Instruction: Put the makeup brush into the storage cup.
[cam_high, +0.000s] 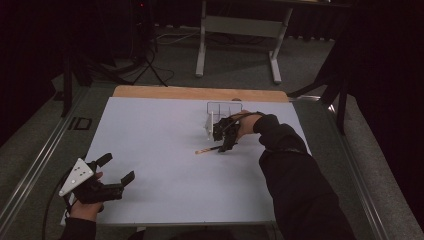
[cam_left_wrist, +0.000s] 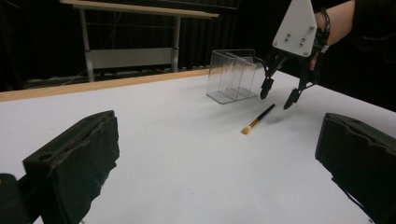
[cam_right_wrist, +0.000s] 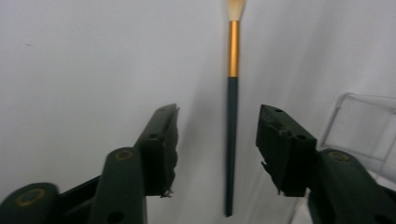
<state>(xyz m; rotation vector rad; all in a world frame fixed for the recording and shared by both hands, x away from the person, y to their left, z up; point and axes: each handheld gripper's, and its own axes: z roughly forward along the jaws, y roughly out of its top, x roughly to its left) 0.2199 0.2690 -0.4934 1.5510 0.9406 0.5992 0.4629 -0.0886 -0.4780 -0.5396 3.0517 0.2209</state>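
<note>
My right tool (cam_high: 226, 142) sits right of centre in the high view, pointing down at a makeup brush (cam_high: 208, 149) that lies flat on the white tabletop (cam_high: 150, 140). In the right gripper view the brush (cam_right_wrist: 231, 107) runs straight up the middle of the frame, dark handle low, gold ferrule above it, pale bristles at the top edge. My two jaws stand on either side of the handle, partly spread, with a gap showing on both sides; they are not touching it. From the left gripper view my right tool (cam_left_wrist: 279, 95) hangs in the upper right, its tips just above the handle end of the brush (cam_left_wrist: 258, 119).

A clear plastic organizer (cam_high: 222, 112) stands just behind the brush, near the tabletop's far edge, close beside my right hand.

My left tool (cam_high: 116, 176) rests at the lower left of the high view, well apart from the brush, jaws spread wide with nothing between them.
</note>
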